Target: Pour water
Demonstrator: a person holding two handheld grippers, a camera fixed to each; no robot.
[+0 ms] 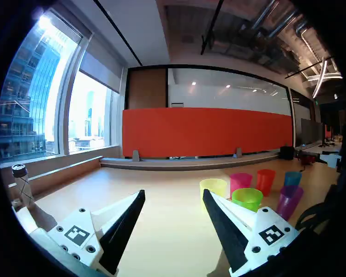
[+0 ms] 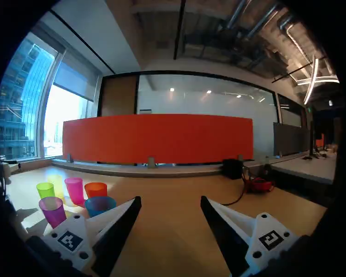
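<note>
The left gripper point(image 1: 173, 191) holds its two white, wedge-shaped fingers wide apart with nothing between them. Each finger has a black pad facing inward and a square printed marker on its back. The right gripper point(image 2: 170, 198) is the same build and is likewise spread over bare tabletop. Beneath both lies a smooth, pale wooden table point(image 1: 164, 231) with a soft sheen.

In the left gripper view, six translucent plastic cups cluster just beyond the right-hand finger. A yellow cup point(image 1: 213, 187) stands nearest the fingertip, with a green cup point(image 1: 247, 198) beside it. A pink cup point(image 1: 241, 181) and a red-orange cup point(image 1: 265, 180) stand behind them, and a blue cup point(image 1: 292, 177) and a purple cup point(image 1: 289, 201) are farther right. All stand upright and close together (whether any holds water cannot be told). In the right gripper view the same cluster sits to the left of the left-hand finger, which overlaps the blue one's lower edge.

Behind the table runs a long, flat orange partition point(image 2: 159, 138), with tall windows point(image 1: 30, 106) at the left. In the right gripper view a red object point(image 2: 258, 184) lies to the right, near a black box point(image 2: 230, 168).
</note>
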